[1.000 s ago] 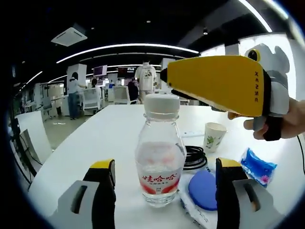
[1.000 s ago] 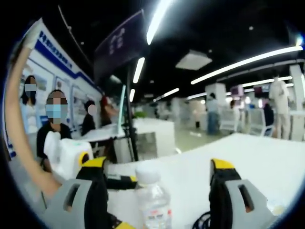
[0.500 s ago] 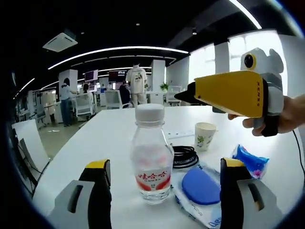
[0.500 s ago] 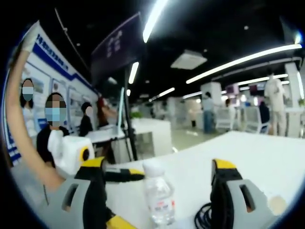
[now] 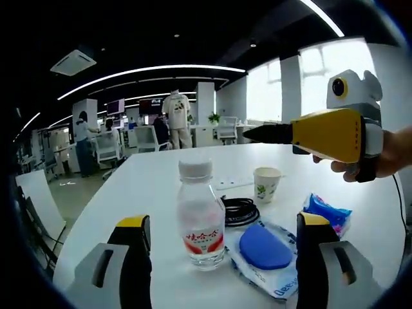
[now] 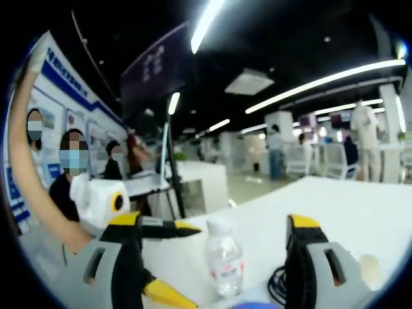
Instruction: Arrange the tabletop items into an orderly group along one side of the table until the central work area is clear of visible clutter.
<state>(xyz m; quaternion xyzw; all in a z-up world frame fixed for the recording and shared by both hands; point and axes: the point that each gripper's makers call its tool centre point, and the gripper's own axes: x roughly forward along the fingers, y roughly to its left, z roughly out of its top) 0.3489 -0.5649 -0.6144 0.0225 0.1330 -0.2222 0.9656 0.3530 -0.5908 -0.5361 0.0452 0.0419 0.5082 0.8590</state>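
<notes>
Left tongs [image 5: 219, 257] sit spread wide, framing the water bottle [image 5: 201, 215] that stands upright on the white counter [image 5: 141, 193], likely lined up for a grab. Right tongs [image 6: 214, 257] are spread too, empty. Cable coil [image 5: 239, 210], blue pad [image 5: 264, 246], paper cup [image 5: 266, 184] and blue packet [image 5: 327, 213] crowd beside it.
</notes>
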